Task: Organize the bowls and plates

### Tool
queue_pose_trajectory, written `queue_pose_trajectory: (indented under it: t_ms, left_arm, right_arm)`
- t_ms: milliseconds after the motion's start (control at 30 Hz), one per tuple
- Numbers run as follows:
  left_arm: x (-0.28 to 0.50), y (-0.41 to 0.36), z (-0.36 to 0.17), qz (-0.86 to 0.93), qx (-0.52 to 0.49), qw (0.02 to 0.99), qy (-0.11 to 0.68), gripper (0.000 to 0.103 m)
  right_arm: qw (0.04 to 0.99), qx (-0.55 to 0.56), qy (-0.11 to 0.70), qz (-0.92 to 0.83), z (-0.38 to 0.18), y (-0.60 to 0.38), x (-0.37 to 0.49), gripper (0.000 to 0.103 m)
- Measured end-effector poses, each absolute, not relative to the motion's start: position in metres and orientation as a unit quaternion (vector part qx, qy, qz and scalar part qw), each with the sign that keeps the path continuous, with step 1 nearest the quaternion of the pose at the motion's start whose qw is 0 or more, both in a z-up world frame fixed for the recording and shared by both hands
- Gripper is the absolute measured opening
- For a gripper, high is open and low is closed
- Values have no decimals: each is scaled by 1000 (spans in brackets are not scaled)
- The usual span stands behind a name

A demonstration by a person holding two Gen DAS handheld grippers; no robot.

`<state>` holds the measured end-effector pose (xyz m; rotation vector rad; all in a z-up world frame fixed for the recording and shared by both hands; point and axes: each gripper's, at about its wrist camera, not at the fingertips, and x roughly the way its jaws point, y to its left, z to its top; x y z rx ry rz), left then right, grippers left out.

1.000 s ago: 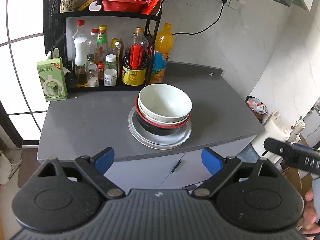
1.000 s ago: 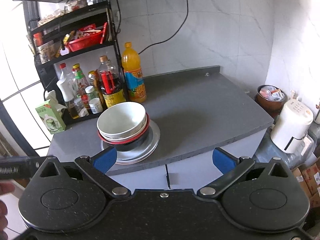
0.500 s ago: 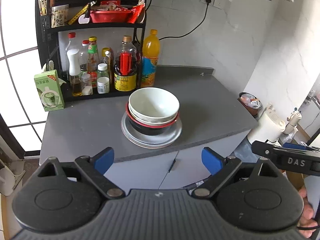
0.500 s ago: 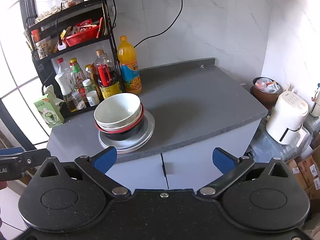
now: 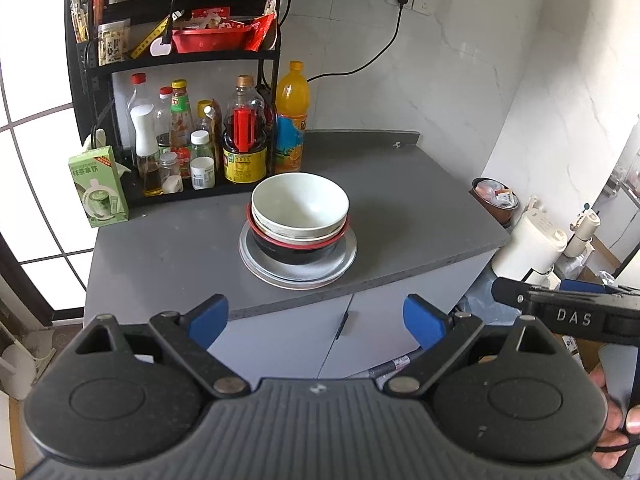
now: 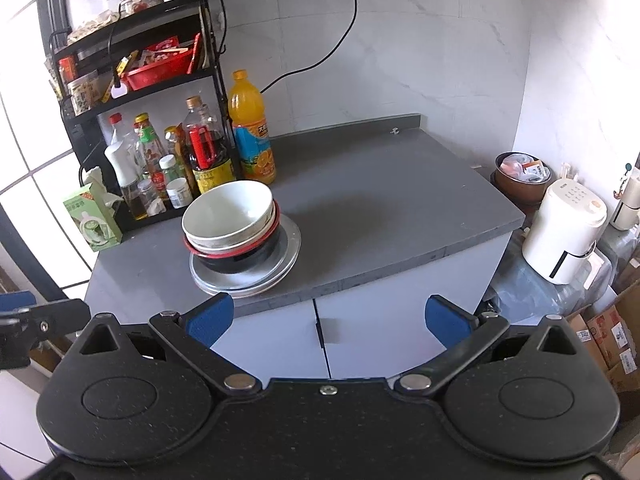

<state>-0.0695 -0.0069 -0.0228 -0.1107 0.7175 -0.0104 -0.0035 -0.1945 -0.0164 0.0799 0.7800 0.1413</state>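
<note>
Nearest the left camera, the left gripper (image 5: 316, 320) has its blue-padded fingers (image 5: 208, 320) spread wide with nothing between them; it hangs in front of the cabinet, short of the counter edge. The right gripper (image 6: 327, 320) is the same — jaws wide apart, empty, held out before the cabinet doors (image 6: 360, 344). In the left view the right tool shows at the right edge, with part of a hand (image 5: 612, 416) wrapped round its handle.

Beyond both grippers lies the grey counter (image 5: 400, 208). Near its front edge, left of the middle, stands the stack of dishes: a pale plate (image 5: 344, 258) at the bottom, on it a black bowl with a red rim (image 5: 296, 250), and nested in that a white bowl (image 5: 300, 206), the topmost, open side up and sitting slightly off centre. In the right view the white bowl (image 6: 228, 214) leans a little toward the left of the black bowl (image 6: 244, 262), and the plate (image 6: 288, 248) looks like more than one disc, though the count is hard to tell.

Behind the stack, at the back left, a black rack (image 5: 180, 60) holds sauce bottles (image 5: 244, 136) — an orange drink bottle (image 5: 292, 120) stands just beside it, and a green carton (image 5: 98, 186) sits at the counter's left end. Off the counter to the right, lower down, stands a white appliance (image 6: 564, 232).
</note>
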Motion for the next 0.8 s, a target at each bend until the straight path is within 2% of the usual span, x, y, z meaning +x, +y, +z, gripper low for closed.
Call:
queue_pose_trajectory:
  t_ms: [800]
  left_arm:
    - [-70, 6, -20, -7, -55, 937, 346, 93]
  right_arm:
    - [923, 30, 377, 77, -14, -191, -11, 103]
